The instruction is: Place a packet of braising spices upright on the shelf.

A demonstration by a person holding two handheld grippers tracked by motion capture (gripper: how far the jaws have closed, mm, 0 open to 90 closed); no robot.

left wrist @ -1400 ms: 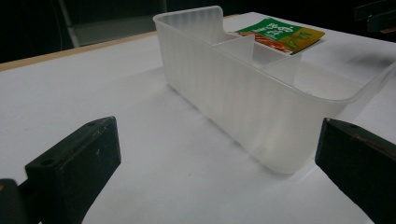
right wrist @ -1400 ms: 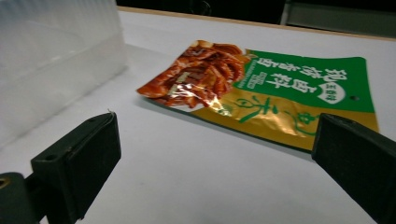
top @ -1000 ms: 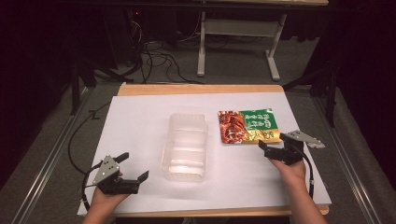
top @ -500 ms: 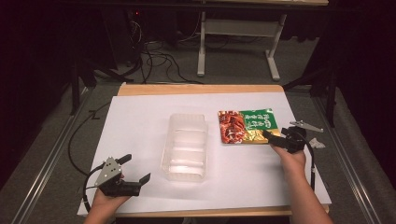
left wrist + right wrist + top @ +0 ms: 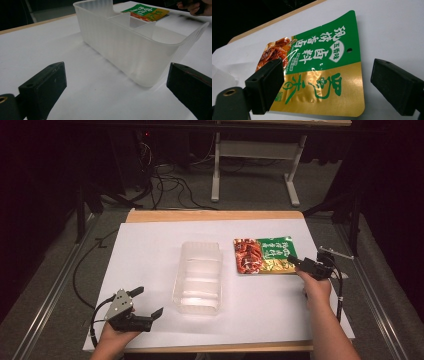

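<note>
approach step: right gripper point(image 5: 300, 264) at the packet's point(image 5: 265, 255) 3 o'clock edge, jaws spread and just been closing, packet edge between them, no contact yet. next: slide in, pinch. left gripper point(image 5: 145, 304) spread, idle at tray's point(image 5: 198, 277) 8 o'clock.

The left hand-held gripper point(image 5: 145, 305) sits low at the near left, jaws spread wide, forearm entering from the bottom edge. The right hand-held gripper point(image 5: 296, 261) reaches forward on an outstretched forearm, its jaws apart but just been closing
</note>
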